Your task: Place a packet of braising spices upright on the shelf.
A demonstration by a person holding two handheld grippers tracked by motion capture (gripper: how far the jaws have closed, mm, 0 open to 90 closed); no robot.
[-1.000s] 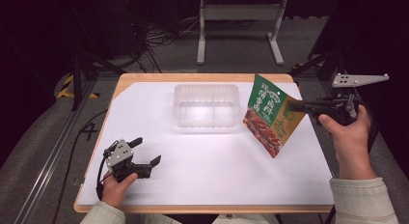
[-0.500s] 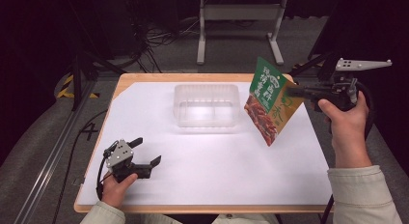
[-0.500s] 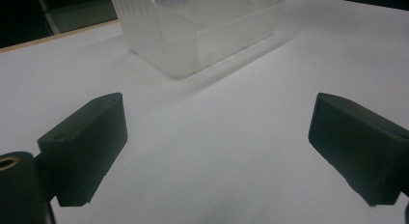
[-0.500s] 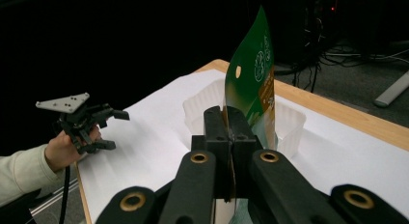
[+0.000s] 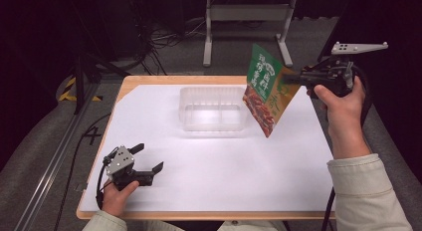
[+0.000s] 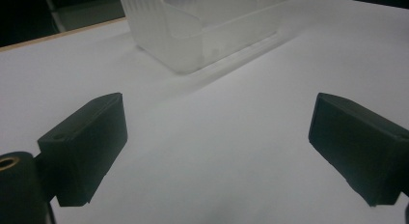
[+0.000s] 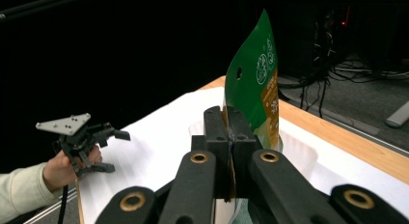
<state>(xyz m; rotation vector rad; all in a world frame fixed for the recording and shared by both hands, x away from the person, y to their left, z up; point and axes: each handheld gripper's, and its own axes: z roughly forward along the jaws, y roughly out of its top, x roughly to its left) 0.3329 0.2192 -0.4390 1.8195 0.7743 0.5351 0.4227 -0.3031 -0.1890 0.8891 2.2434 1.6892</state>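
- Snack pouch (image 5: 263,89), green at the top with a red food picture lower down, hangs in the air just right of the clear plastic tub (image 5: 213,107), its lower corner pointing down at the bench (image 5: 224,181).
- Right claw (image 5: 291,77) is clenched on the pouch's right edge, level with the space above the tub's right end; in the right gripper view the jaws meet on the pouch (image 7: 255,84) with the foil pinched between them.
- Left claw (image 5: 148,159) rests low on the bench, well apart from the tub toward the near left corner, jaws released and spread wide with nothing between them.
- In the left gripper view the tub (image 6: 193,26) stands ahead of the spread jaws on the white sheet.
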